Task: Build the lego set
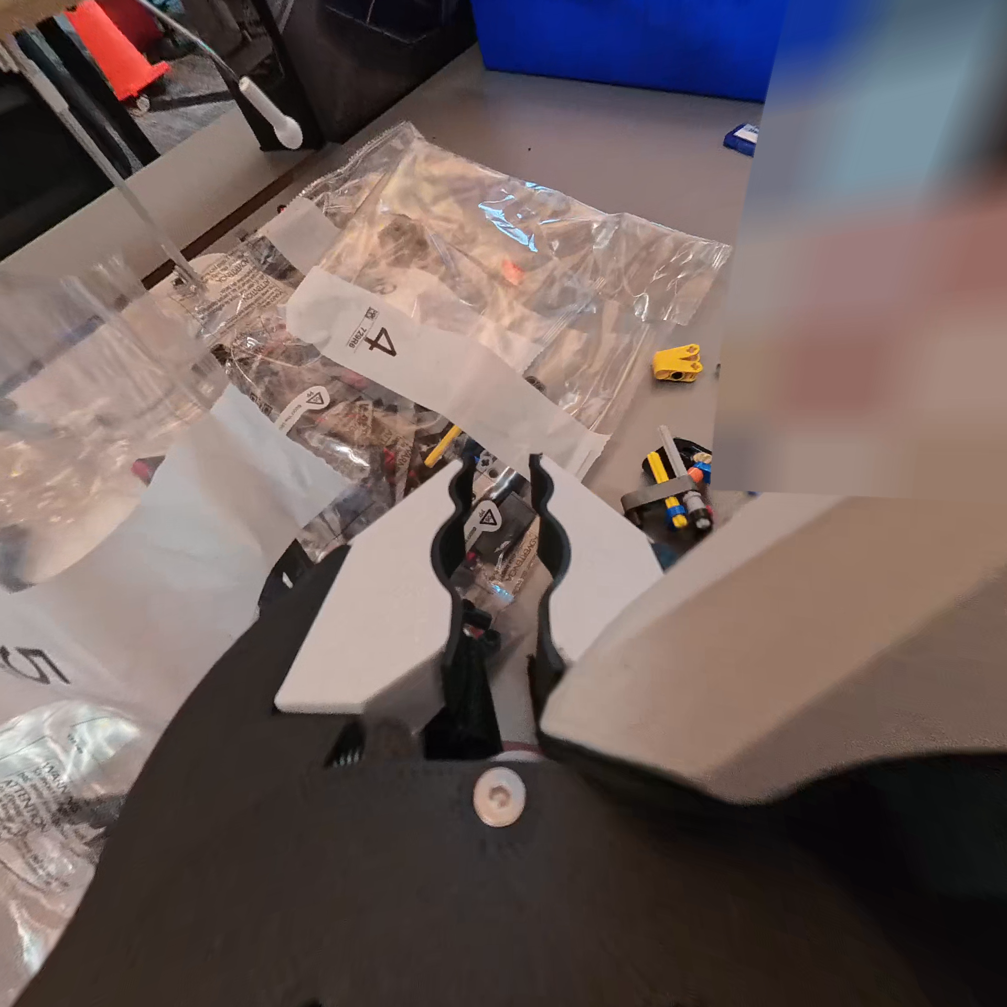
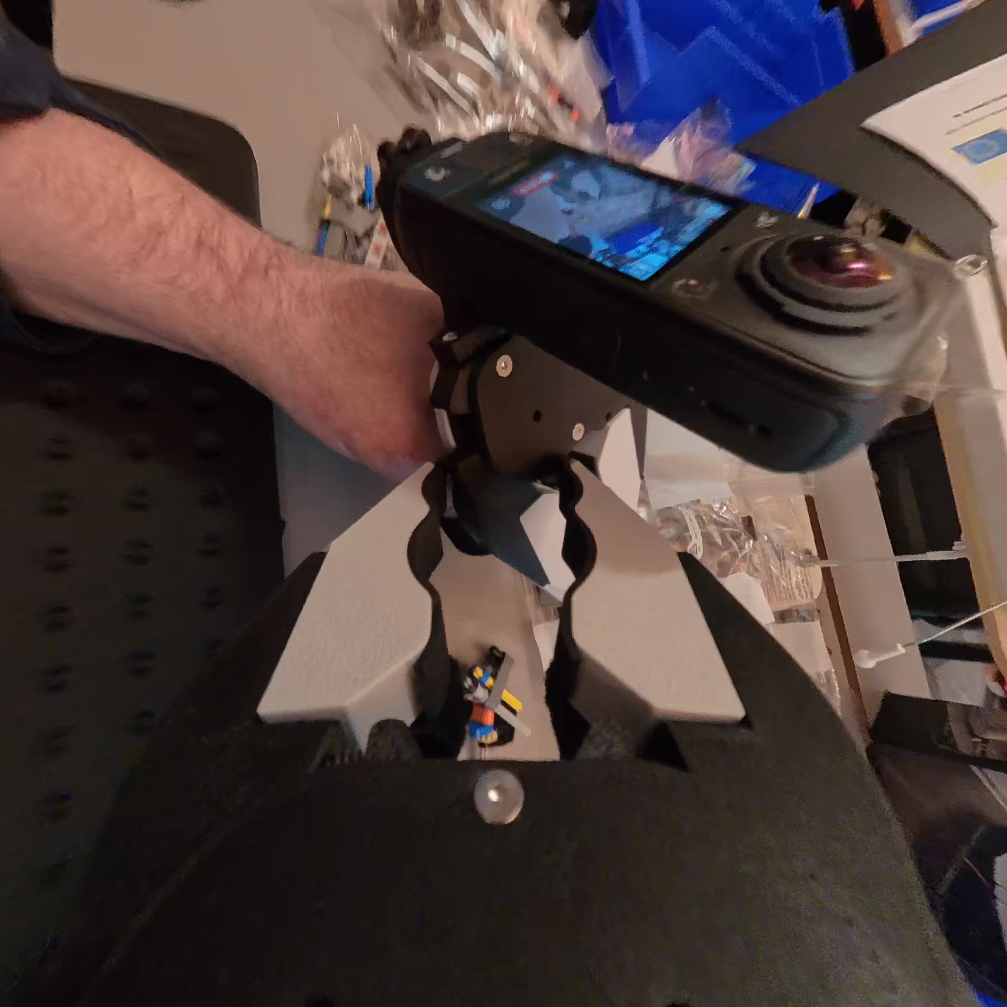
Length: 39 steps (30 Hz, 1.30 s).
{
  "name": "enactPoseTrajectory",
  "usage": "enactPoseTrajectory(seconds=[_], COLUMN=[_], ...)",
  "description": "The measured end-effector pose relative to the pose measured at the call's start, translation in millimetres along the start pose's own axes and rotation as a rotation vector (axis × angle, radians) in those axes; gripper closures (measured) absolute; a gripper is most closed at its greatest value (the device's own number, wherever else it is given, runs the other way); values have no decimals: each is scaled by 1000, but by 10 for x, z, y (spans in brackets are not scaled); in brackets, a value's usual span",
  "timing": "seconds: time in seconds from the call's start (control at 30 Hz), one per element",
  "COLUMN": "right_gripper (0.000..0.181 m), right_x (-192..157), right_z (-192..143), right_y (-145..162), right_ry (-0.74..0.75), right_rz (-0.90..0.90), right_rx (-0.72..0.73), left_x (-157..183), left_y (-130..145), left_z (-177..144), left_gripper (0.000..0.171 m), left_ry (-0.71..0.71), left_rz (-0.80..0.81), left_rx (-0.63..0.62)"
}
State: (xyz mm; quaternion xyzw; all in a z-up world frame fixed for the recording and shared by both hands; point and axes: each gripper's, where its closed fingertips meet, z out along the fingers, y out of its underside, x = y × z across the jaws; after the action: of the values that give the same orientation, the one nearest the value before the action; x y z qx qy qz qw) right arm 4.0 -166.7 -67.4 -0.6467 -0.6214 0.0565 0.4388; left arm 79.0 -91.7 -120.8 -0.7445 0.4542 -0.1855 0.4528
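Observation:
My left gripper (image 1: 498, 468) is open and empty, hovering over clear plastic bags of Lego parts (image 1: 436, 305). A small built assembly (image 1: 673, 490) of grey, yellow, blue and orange pieces lies on the grey table (image 1: 599, 136) just right of its fingertips. A loose yellow connector (image 1: 677, 362) lies farther back. My right gripper (image 2: 504, 479) is open and empty above the table. The same assembly (image 2: 487, 703) shows through the gap near its finger bases, lying untouched. A hand (image 2: 349, 370) holds the left gripper, whose camera (image 2: 654, 305) fills the view ahead.
A blue bin (image 1: 626, 38) stands at the table's far edge and an orange cone (image 1: 114, 49) on the floor beyond. More part bags (image 1: 82, 425) lie at the left. A black dotted surface (image 2: 109, 545) is at the left and printed paper (image 2: 953, 147) at the right. Left tips to right tips: about 11 centimeters.

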Motion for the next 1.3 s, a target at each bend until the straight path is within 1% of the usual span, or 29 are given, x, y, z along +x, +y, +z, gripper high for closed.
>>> enactPoseTrajectory(seconds=[0.1,0.2,0.37,0.47,0.53,0.57,0.6,0.63,0.67,0.7,0.73,0.77,0.83,0.87,0.9,0.93,0.97,1.0,1.03,1.1,1.13,1.23,1.3], right_gripper=[142,142,148,149,148,147,147,147,145,137,137,137,140,140,139,139,138,138,138,137,137,138,137], right_x=[-9,-9,10,13,6,4,5,11,44,106,156,203,357,403,428,452,493,535,553,548,529,354,245], right_z=[-31,-32,-4,-4,17,17,-5,-56,-135,-221,-291,-340,-446,-496,-528,-540,-530,-515,-507,-519,-528,-572,-462], right_y=[-38,-33,11,7,24,21,7,-27,-69,-93,-93,-75,-15,2,18,36,79,139,180,184,162,-68,-144], right_ry=[26,56,172,172,147,139,133,121,118,120,103,87,113,90,55,40,49,59,46,21,15,-21,-50], right_rz=[17,-12,-140,-140,-121,-115,-110,-97,-61,-5,55,97,140,185,225,241,249,264,284,299,290,204,185], right_rx=[74,71,-63,-77,-49,-30,-2,45,106,163,206,238,295,331,361,383,383,373,376,413,424,478,432], left_x=[14,26,-34,-63,-85,-57,-17,31,44,78,128,133,133,166,185,216,237,229,246,311,336,379,401], left_y=[-27,-53,-4,7,56,46,5,-69,-140,-188,-228,-273,-322,-348,-385,-443,-502,-537,-541,-566,-547,-483,-449], left_z=[-12,-12,-11,-18,-7,-3,-14,-45,-77,-106,-138,-173,-216,-233,-249,-270,-293,-306,-324,-362,-363,-293,-248], left_gripper=[150,149,147,146,147,148,152,164,171,171,171,171,171,171,169,160,149,141,154,159,171,171,171], left_ry=[11,14,-38,-61,-72,-49,-21,9,30,83,153,186,217,251,272,293,303,294,306,342,345,315,294], left_rz=[-6,-10,9,5,29,27,30,38,11,-35,-84,-121,-134,-147,-161,-154,-145,-155,-147,-124,-99,-53,-22], left_rx=[20,38,9,-2,-28,-18,2,37,80,119,156,192,235,254,276,312,349,373,379,394,379,320,292])
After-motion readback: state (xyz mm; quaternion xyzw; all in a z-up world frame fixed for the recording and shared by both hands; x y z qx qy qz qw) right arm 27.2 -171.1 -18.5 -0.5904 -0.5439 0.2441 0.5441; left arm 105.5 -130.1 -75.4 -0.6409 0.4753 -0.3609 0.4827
